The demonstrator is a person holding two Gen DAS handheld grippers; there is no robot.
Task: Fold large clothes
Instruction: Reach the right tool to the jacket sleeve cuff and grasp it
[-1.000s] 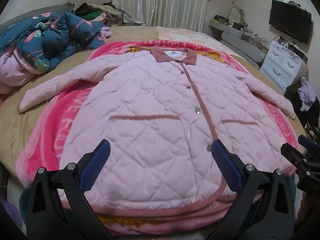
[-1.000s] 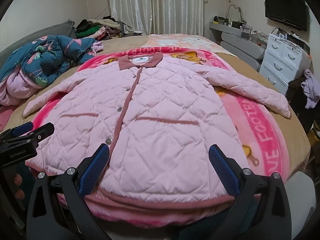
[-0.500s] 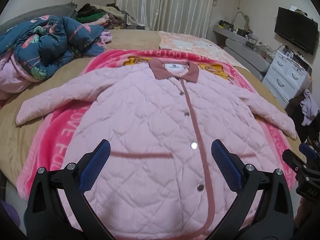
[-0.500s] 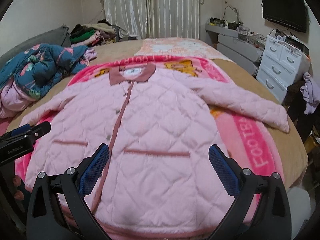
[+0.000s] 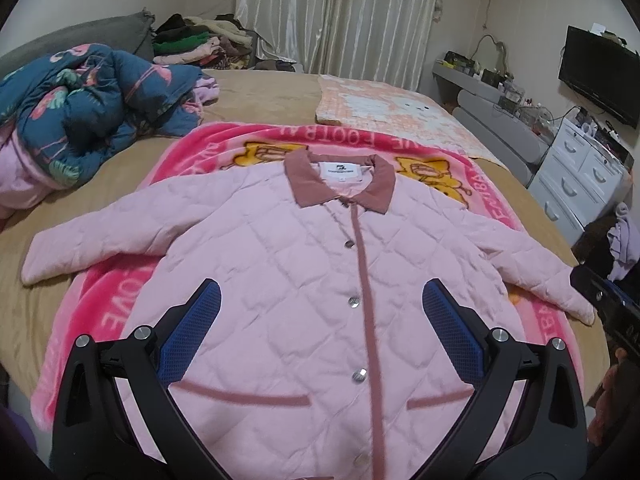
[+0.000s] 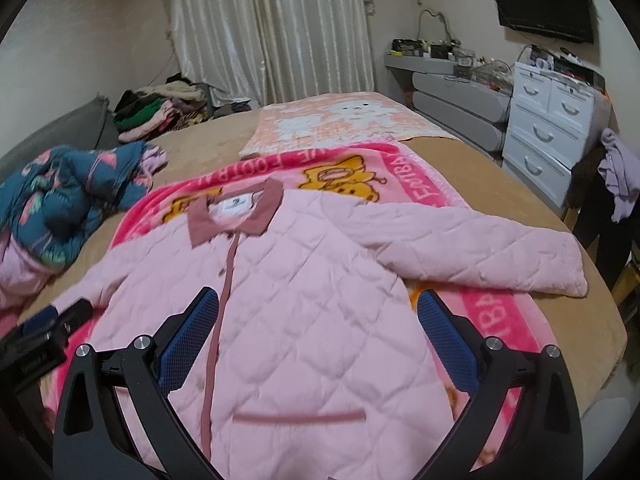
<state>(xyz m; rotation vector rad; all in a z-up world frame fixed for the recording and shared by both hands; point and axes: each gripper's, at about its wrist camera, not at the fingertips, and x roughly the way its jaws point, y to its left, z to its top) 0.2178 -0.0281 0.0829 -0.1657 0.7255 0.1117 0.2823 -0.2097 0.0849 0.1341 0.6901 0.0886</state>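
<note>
Quilted jacket [image 5: 304,280] flat, buttoned, face-up on pink blanket [image 5: 120,304]. Left gripper [image 5: 320,320] & right gripper [image 6: 318,320] above jacket, jaws wide, empty. Est. soft, puffy, light; grab sleeve cuffs/hem.

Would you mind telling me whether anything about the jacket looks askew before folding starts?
Nothing stands out: the pink quilted jacket lies flat, buttoned, collar up, both sleeves spread, on the pink blanket. Both grippers are open above it.
</note>
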